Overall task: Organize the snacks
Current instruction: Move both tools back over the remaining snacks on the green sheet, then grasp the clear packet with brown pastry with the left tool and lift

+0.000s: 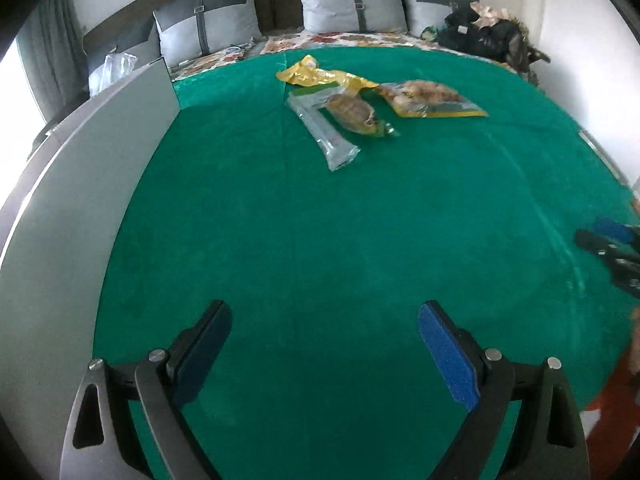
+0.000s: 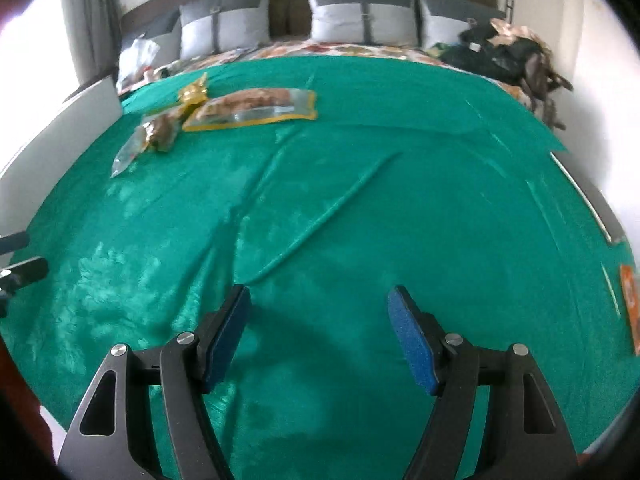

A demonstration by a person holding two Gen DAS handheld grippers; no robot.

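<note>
Several snack packets lie in a loose pile on the green cloth (image 1: 320, 240). They are a crumpled yellow wrapper (image 1: 316, 74), a long clear packet (image 1: 324, 136), a brown snack in clear wrap (image 1: 352, 114) and a yellow-edged bag of round pieces (image 1: 432, 98). My left gripper (image 1: 324, 312) hovers open over bare cloth, well short of the pile. The right wrist view has the same pile at upper left, with the yellow-edged bag (image 2: 256, 106) and the brown snack (image 2: 162, 130). My right gripper (image 2: 320, 296) is open and empty above the wrinkled cloth (image 2: 360, 208).
A grey panel (image 1: 80, 200) stands along the left side of the cloth. Grey pillows (image 1: 352, 4) line the headboard, and a dark heap of clothes (image 1: 488, 36) sits at the far right. An orange packet (image 2: 630, 300) shows at the right edge.
</note>
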